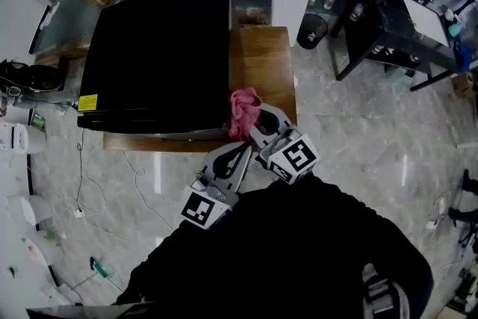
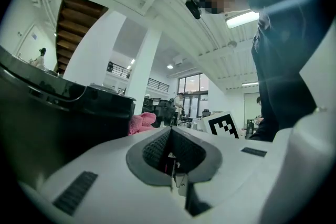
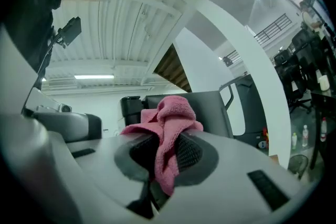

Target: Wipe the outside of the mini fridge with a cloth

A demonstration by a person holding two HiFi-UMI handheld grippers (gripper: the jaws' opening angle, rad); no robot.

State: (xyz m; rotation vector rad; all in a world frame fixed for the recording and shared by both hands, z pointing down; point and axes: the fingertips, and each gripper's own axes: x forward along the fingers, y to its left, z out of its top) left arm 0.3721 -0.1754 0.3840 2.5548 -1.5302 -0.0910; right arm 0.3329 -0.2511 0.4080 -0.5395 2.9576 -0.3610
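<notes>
A person standing over the boxy black mini fridge [image 1: 157, 56] worked at its near right corner, where the right gripper [image 1: 256, 125] was clamped on a crumpled pink terry cloth [image 1: 243, 110]. The right gripper view showed the fabric pinched between the ribbed pads, with a bunch spilling out above them toward the fridge. From the head view the cloth lay at the fridge's right side wall, against it or just beside it; contact could not be confirmed. The left gripper [image 1: 243, 150] hung just short of the fridge's front edge, beside the right one, its jaws drawn together on nothing. The fridge sat on a low wooden table [image 1: 263, 60], part of which showed bare to the fridge's right. Judging by this, the wiping looked to be in hand at the corner, with the broad top and the other faces apparently to follow. The next move probably called for pressing the bunched cloth flat to the panel and sweeping it along the wall, keeping the hard jaw tips off the glossy finish.
</notes>
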